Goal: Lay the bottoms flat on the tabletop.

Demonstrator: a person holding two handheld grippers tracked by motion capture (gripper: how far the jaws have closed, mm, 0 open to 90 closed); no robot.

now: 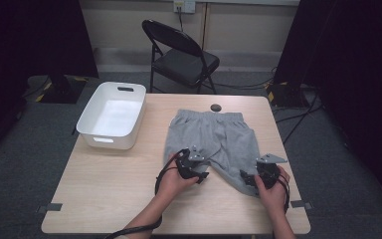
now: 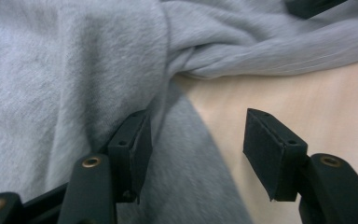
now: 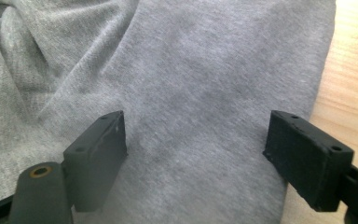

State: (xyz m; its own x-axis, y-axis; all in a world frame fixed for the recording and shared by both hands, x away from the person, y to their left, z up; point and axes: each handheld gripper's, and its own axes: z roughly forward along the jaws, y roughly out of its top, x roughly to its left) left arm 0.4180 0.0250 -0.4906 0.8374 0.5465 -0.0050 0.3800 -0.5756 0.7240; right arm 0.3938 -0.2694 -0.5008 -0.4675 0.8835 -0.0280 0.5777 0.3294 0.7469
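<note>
Left hand-held gripper (image 2: 196, 154): jaws apart, nothing pinched between them. One pad (image 2: 133, 149) rests against the grey shorts (image 2: 74, 79); the other stands clear over bare table (image 2: 307, 93). Cloth and wood both show in the gap. From the high view, this left hand-held gripper (image 1: 202, 175) sits at the hem of the shorts' left leg, toward the near edge of the table, held in the person's left hand (image 1: 171, 179).

Right hand-held gripper (image 3: 193, 158): jaws wide apart, not clamped. Grey fabric lies flat beneath and between the pads, unpinched; whether the pads touch it I cannot tell. A strip of table wood shows past the outer pad (image 3: 307, 158). In the high view, the right hand-held gripper (image 1: 247, 179) is at the hem of the right leg, near the table's near right corner, held in the right hand (image 1: 273, 191).

Shorts (image 1: 211, 139): spread on the right half of the table (image 1: 104, 199), waistband toward the far edge, legs toward the person, some bunching between the legs.

White bin (image 1: 113, 115) at the far left corner. Small dark round thing (image 1: 215, 107) at the far edge, just beyond the waistband. Folding chair (image 1: 179, 55) on the floor behind the table.
</note>
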